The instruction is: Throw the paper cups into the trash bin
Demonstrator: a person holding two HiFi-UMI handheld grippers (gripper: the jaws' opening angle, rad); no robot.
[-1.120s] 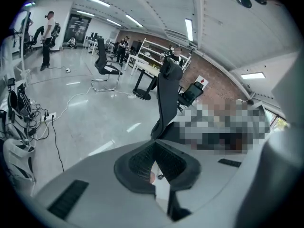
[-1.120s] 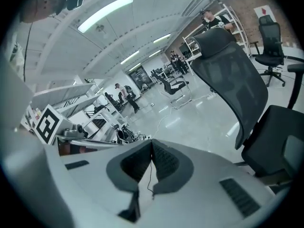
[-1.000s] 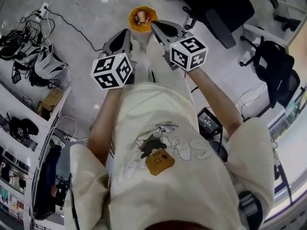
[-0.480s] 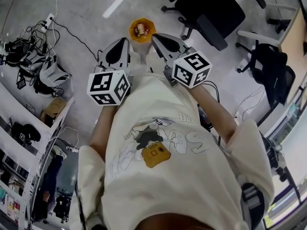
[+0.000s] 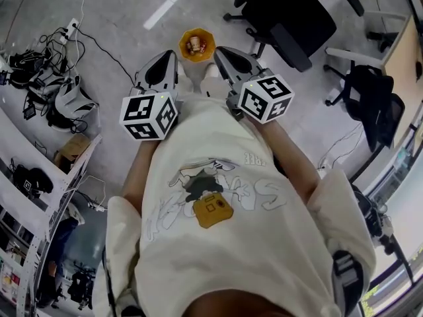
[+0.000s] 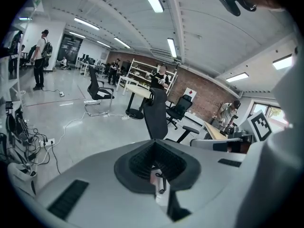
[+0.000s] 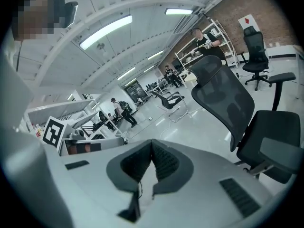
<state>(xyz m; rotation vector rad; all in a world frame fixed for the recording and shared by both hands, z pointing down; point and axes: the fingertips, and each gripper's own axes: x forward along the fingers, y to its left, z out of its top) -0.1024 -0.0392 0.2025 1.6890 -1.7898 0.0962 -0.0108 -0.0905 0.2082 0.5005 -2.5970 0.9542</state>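
Note:
An orange trash bin [image 5: 197, 45] stands on the grey floor ahead of the person's feet, with paper cups [image 5: 193, 43] lying inside it. My left gripper [image 5: 166, 61] hangs high above the floor just left of the bin in the picture, its jaws shut and empty. My right gripper [image 5: 222, 51] hangs just right of the bin, also shut with nothing in it. In the left gripper view the left gripper [image 6: 153, 143] points out over the office floor. The right gripper [image 7: 151, 143] does the same in the right gripper view. No cup shows in either gripper view.
A black office chair [image 5: 293, 20] stands right of the bin, and a second chair with a black bag [image 5: 371, 99] stands farther right. Cables and a power strip [image 5: 41, 63] lie at the left, beside a cardboard box [image 5: 70, 141] and shelving [image 5: 33, 197]. Distant people stand by the desks [image 6: 39, 56].
Both grippers have lifted away from the bin toward the head camera, jaws staying shut. The head view has shifted, so the bin sits a little lower in the picture.

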